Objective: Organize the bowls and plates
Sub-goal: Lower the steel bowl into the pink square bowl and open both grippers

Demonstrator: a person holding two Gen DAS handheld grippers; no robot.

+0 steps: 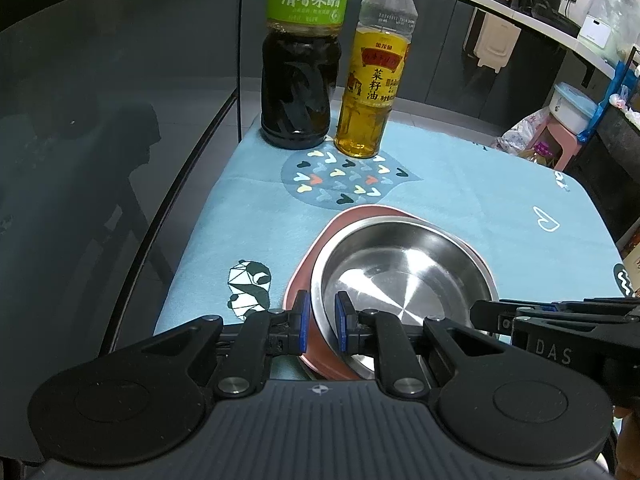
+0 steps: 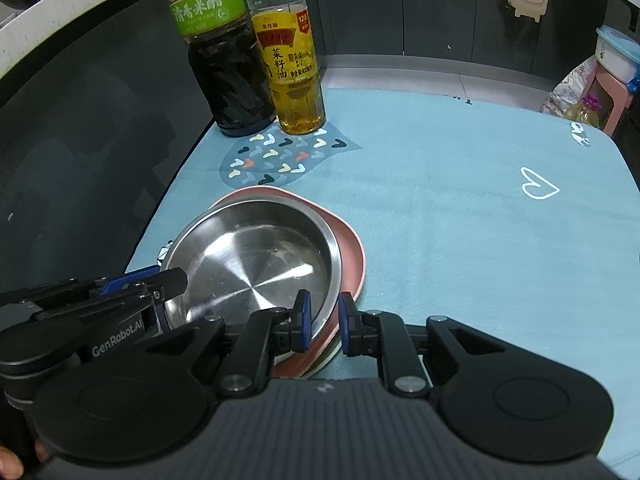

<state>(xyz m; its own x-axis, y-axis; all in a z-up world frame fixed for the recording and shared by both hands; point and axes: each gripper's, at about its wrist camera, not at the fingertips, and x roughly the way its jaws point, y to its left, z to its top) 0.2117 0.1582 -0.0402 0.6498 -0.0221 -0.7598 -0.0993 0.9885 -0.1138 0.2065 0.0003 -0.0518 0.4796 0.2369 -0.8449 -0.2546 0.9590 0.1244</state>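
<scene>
A shiny steel bowl (image 1: 404, 268) sits inside a pink plate (image 1: 320, 240) on the light blue cloth. My left gripper (image 1: 322, 322) straddles the near left rims of both, one pad outside the pink plate and one inside the steel bowl, jaws narrow around them. My right gripper (image 2: 323, 322) straddles the near right rims of the steel bowl (image 2: 256, 256) and pink plate (image 2: 352, 256) the same way. Each gripper shows in the other's view, the right one (image 1: 520, 316) and the left one (image 2: 160, 280), at the bowl's edge.
A dark vinegar bottle (image 1: 300, 60) and a yellow oil bottle (image 1: 372, 80) stand at the cloth's far left corner. The table edge drops to dark floor on the left. Open blue cloth (image 2: 480, 220) lies to the right. Kitchen counters and a pink stool stand beyond.
</scene>
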